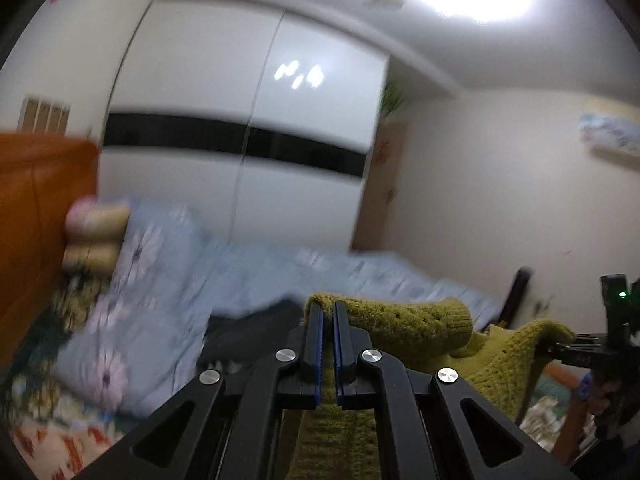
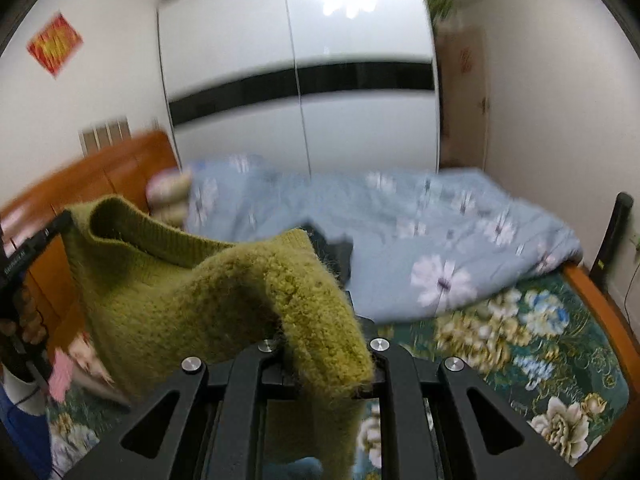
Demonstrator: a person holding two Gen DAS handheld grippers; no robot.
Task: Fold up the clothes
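Note:
An olive-green knit sweater (image 1: 404,328) hangs in the air between my two grippers, above the bed. My left gripper (image 1: 327,312) is shut on one edge of it, with knit fabric pinched between the blue-padded fingers. In the right wrist view the sweater (image 2: 168,292) drapes over my right gripper (image 2: 320,280) and hides its fingertips; the gripper is shut on the fabric. The right gripper also shows at the right edge of the left wrist view (image 1: 560,347). The left gripper shows at the left edge of the right wrist view (image 2: 66,219).
A light blue floral quilt (image 2: 420,240) lies bunched across the bed. The green floral bedsheet (image 2: 520,336) shows at the right. A dark garment (image 2: 336,248) lies by the quilt. An orange wooden headboard (image 1: 36,220), pillows (image 2: 168,196) and a white wardrobe (image 2: 304,60) stand behind.

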